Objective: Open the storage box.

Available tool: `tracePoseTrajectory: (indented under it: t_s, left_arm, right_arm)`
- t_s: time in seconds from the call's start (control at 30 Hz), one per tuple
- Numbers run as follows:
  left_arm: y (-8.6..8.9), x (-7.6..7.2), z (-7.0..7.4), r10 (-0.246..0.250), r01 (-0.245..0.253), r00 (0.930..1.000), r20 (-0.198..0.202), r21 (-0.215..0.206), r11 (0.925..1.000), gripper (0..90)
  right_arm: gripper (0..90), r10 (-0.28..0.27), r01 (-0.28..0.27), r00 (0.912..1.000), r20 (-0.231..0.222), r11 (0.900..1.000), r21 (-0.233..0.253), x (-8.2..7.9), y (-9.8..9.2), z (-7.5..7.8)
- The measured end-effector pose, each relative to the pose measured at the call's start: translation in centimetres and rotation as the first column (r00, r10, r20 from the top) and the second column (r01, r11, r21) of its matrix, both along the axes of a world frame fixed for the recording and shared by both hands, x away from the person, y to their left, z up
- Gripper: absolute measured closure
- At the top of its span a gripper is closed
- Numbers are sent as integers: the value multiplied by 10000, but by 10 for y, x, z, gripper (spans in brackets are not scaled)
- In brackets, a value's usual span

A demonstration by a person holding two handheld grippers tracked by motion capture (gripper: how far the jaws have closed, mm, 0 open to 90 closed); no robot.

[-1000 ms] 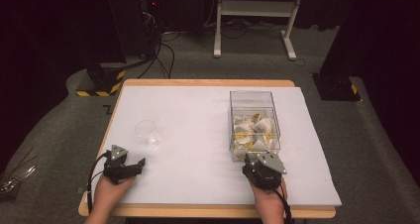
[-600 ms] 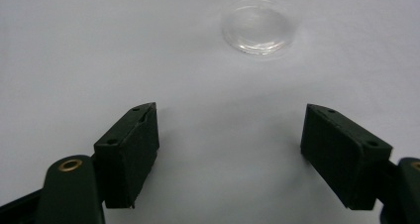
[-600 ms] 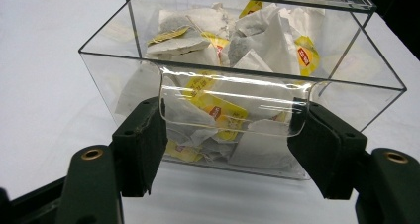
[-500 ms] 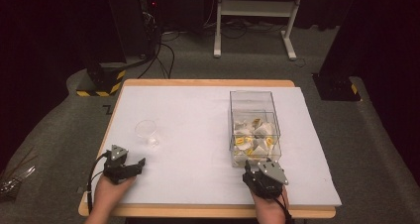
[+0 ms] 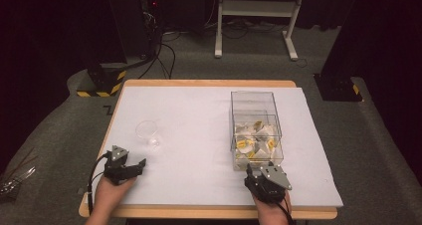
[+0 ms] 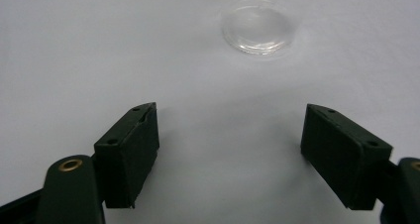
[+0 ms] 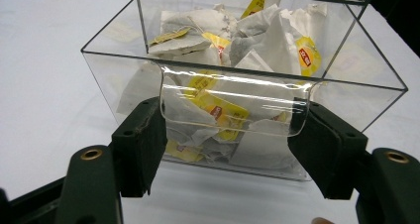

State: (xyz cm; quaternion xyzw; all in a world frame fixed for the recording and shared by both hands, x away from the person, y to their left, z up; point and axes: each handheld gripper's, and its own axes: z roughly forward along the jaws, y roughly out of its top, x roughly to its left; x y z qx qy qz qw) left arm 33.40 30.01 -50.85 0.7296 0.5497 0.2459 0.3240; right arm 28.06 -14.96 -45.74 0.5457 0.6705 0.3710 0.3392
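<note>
Resting wide apart, both tongs hold nothing — tea bags (image 7: 233, 40) sit in the box (image 7: 124, 70) ahead of the right gripper (image 7: 228, 149), cup (image 6: 260, 27) empty beyond the left gripper (image 6: 230, 152) — nothing started.

Before you, a matt white sheet covers the wood-edged surface (image 5: 199, 83). At right, a glossy clear plastic box (image 5: 255, 128) holds crinkled paper tea bags (image 7: 223, 40). Upper left, a clear smooth cup (image 5: 147, 131).
</note>
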Motion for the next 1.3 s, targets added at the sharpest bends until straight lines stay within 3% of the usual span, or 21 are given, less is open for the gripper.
tracePoseTrajectory:
  t_s: [0.37,0.73,1.07,1.3]
  left_arm:
    - [0,0,0,0,0,10000,-1,8,10000,230]
    - [0,0,0,0,0,10000,-2,1,10000,230]
    - [0,0,0,-5,5,10000,6,-5,10000,230]
    - [0,0,0,0,0,10000,16,-12,10000,230]
  right_arm:
    - [288,379,-400,9983,433,9980,496,-13,-12,13]
    - [367,509,-577,9957,778,9945,875,-9,-32,26]
    - [442,533,-596,9949,853,9956,728,27,-52,38]
    - [528,351,-383,9984,442,9966,728,53,-72,32]
